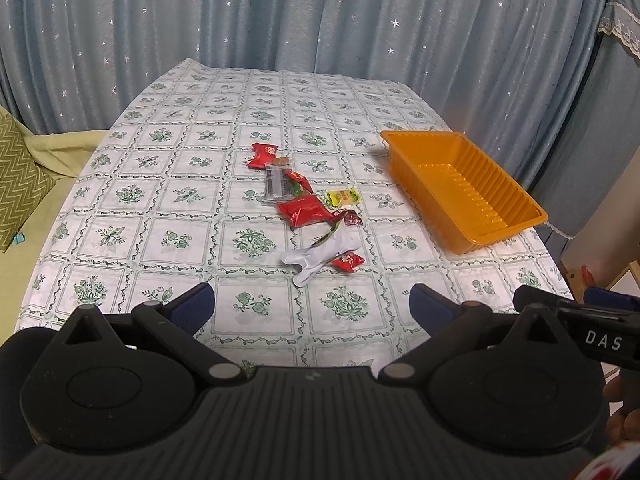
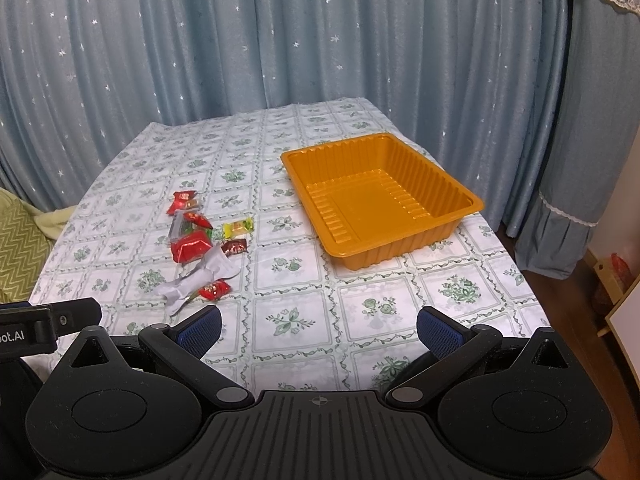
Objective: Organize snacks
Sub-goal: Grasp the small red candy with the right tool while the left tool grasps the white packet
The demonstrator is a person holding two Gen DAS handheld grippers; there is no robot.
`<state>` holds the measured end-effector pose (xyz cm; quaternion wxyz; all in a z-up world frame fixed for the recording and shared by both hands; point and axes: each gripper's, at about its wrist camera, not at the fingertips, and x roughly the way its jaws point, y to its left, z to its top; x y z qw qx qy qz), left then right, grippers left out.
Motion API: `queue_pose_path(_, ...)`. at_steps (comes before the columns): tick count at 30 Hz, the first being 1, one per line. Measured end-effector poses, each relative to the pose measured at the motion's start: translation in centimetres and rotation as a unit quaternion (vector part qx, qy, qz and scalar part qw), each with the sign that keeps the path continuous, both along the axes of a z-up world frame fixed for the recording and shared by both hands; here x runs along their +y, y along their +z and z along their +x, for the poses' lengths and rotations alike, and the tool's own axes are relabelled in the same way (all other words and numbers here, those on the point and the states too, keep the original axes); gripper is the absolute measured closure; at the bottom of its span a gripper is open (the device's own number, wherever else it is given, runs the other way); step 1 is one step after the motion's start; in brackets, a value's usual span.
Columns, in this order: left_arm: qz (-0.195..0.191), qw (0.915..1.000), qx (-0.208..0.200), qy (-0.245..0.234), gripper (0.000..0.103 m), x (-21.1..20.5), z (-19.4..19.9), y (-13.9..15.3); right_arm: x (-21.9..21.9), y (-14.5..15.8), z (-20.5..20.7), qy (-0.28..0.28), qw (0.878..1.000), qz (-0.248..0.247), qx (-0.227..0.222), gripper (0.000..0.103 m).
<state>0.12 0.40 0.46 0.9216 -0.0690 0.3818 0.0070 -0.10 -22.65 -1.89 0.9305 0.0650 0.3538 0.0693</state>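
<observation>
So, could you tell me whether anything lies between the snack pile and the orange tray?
Nothing visible does. Only bare tablecloth separates the snack pile from the empty orange tray, and both the left gripper and right gripper sit open, short of the snacks.

You can read two markings, both on gripper housings. Left wrist view: "DAS" in white on the black body of the right gripper (image 1: 600, 342) at the right edge. Right wrist view: "oot.AI", cut off by the frame, on the left gripper (image 2: 24, 334). Snack wrapper (image 1: 264, 154) print is too blurred to read.
</observation>
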Motion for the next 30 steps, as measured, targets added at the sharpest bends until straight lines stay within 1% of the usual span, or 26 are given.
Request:
queue_pose_path(8, -0.009, 0.9999, 0.006, 0.013, 0.000, 2.2, 1.5, -1.4, 1.2, -1.1, 1.4, 0.011, 1.000, 0.006, -0.006, 0.000)
queue_pose_path(13, -0.014, 0.9996, 0.014, 0.018, 0.000, 4.0, 3.2, -2.9, 2.2, -2.4, 3.0, 0.014, 1.000, 0.018, -0.007, 0.000)
queue_pose_path(16, -0.010, 0.9997, 0.016, 0.018, 0.000, 5.0, 4.4, -3.8, 3.3, -3.1, 4.1, 0.024, 0.999, 0.026, -0.004, 0.001)
queue_pose_path(18, -0.008, 0.9996, 0.018, 0.020, 0.000, 5.5, 5.2, -4.3, 4.1, -3.6, 4.8, 0.032, 0.999, 0.034, -0.002, 0.017)
queue_pose_path(20, -0.007, 0.9996, 0.020, 0.018, 0.000, 5.9, 5.9, -4.7, 4.8, -4.2, 5.6, 0.036, 0.999, 0.039, 0.005, 0.020)
queue_pose_path(22, -0.009, 0.9996, 0.021, 0.016, 0.000, 6.2, 6.7, -5.1, 5.7, -4.8, 6.6, 0.041, 0.998, 0.043, 0.009, 0.027)
queue_pose_path(23, -0.013, 0.9996, 0.022, 0.014, 0.000, 6.4, 7.0, -5.3, 6.1, -5.0, 7.0, 0.044, 0.998, 0.047, 0.012, 0.034)
queue_pose_path(24, -0.016, 0.9995, 0.023, 0.012, 0.000, 6.5, 7.5, -5.5, 6.6, -5.3, 7.5, 0.048, 0.997, 0.050, 0.016, 0.039)
queue_pose_path(25, -0.017, 0.9995, 0.025, 0.012, 0.000, 6.7, 7.9, -5.7, 7.1, -5.7, 8.1, 0.053, 0.997, 0.053, 0.019, 0.040)
queue_pose_path(28, -0.017, 0.9994, 0.029, 0.011, 0.000, 7.3, 9.0, -6.3, 8.5, -6.5, 9.2, 0.059, 0.997, 0.054, 0.023, 0.048)
queue_pose_path(30, -0.022, 0.9992, 0.031, 0.013, 0.000, 7.8, 9.6, -6.6, 9.4, -7.4, 10.2, 0.063, 0.996, 0.058, 0.032, 0.055)
